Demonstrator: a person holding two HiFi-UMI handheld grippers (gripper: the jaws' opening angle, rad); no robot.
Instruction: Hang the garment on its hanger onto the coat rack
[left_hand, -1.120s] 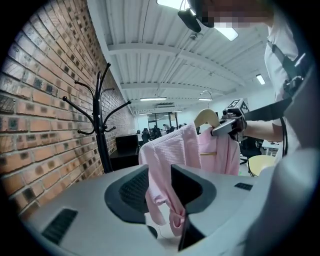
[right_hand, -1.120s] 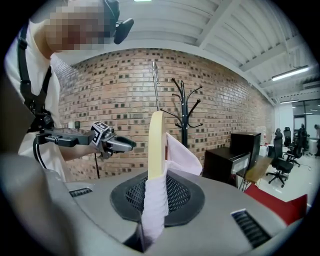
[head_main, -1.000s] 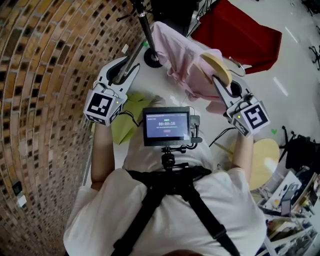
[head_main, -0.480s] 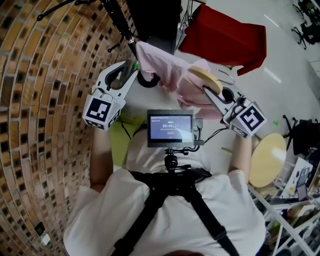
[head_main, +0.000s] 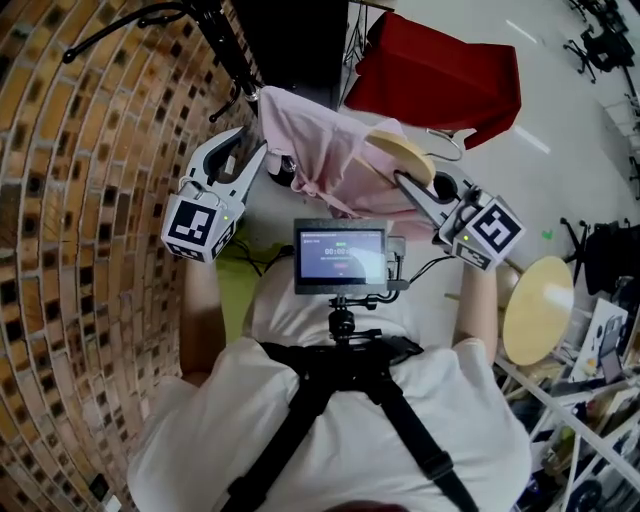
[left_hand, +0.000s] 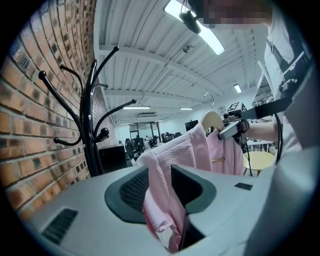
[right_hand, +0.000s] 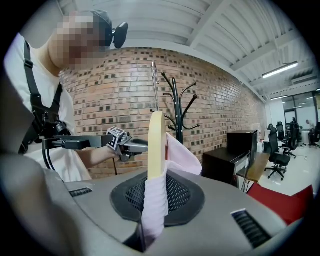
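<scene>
A pink garment (head_main: 315, 150) hangs on a wooden hanger (head_main: 402, 155) and is held up between both grippers. My left gripper (head_main: 260, 155) is shut on a fold of the pink garment (left_hand: 167, 165) at its left side. My right gripper (head_main: 400, 180) is shut on the fabric-covered end of the hanger (right_hand: 156, 135), whose metal hook (right_hand: 154, 85) points up. The black coat rack (head_main: 215, 30) stands just beyond the garment by the brick wall, and its curved hooks (left_hand: 85, 100) rise to the left of the cloth. The garment does not touch the rack.
A brick wall (head_main: 80, 200) runs along the left. A red cloth-covered object (head_main: 440, 75) lies behind the garment, a dark cabinet (right_hand: 240, 152) by it. A round pale table (head_main: 535, 310) is at the right, a green cloth (head_main: 235, 265) low at the left. A small monitor (head_main: 340, 255) sits on my chest.
Both grippers have carried the garment and hanger up and leftward in the head view, toward the rack. The rack's upper hooks have come into view. Neither grip has changed.
</scene>
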